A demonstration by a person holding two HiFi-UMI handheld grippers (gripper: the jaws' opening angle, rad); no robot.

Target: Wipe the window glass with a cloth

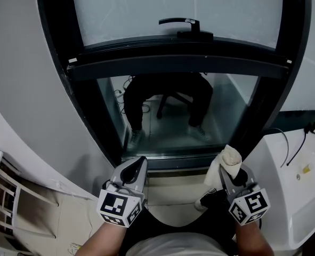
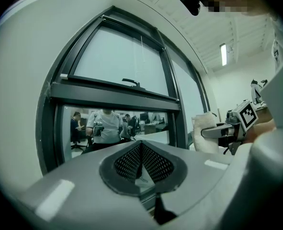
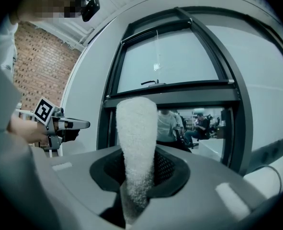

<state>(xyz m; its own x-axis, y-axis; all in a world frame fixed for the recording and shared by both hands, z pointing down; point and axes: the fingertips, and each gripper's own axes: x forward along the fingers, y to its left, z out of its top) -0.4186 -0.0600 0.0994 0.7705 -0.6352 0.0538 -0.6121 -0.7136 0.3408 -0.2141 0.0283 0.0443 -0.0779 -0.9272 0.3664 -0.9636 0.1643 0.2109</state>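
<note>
A dark-framed window stands ahead, with a frosted upper pane (image 1: 178, 9) and a clear lower pane (image 1: 173, 116) that reflects a seated person. My right gripper (image 1: 233, 167) is shut on a rolled white cloth (image 1: 227, 161), which sticks up between its jaws (image 3: 136, 143), a short way before the lower pane's right corner. The left gripper (image 1: 137, 167) hangs at the same height near the pane's left side, shut with nothing in it (image 2: 141, 159). The cloth (image 2: 203, 131) also shows at the right of the left gripper view.
A black handle (image 1: 181, 24) sits on the upper sash. White wall curves away on both sides. At the right a white ledge (image 1: 301, 180) carries black cables (image 1: 290, 143). A white rack (image 1: 2, 191) stands low on the left.
</note>
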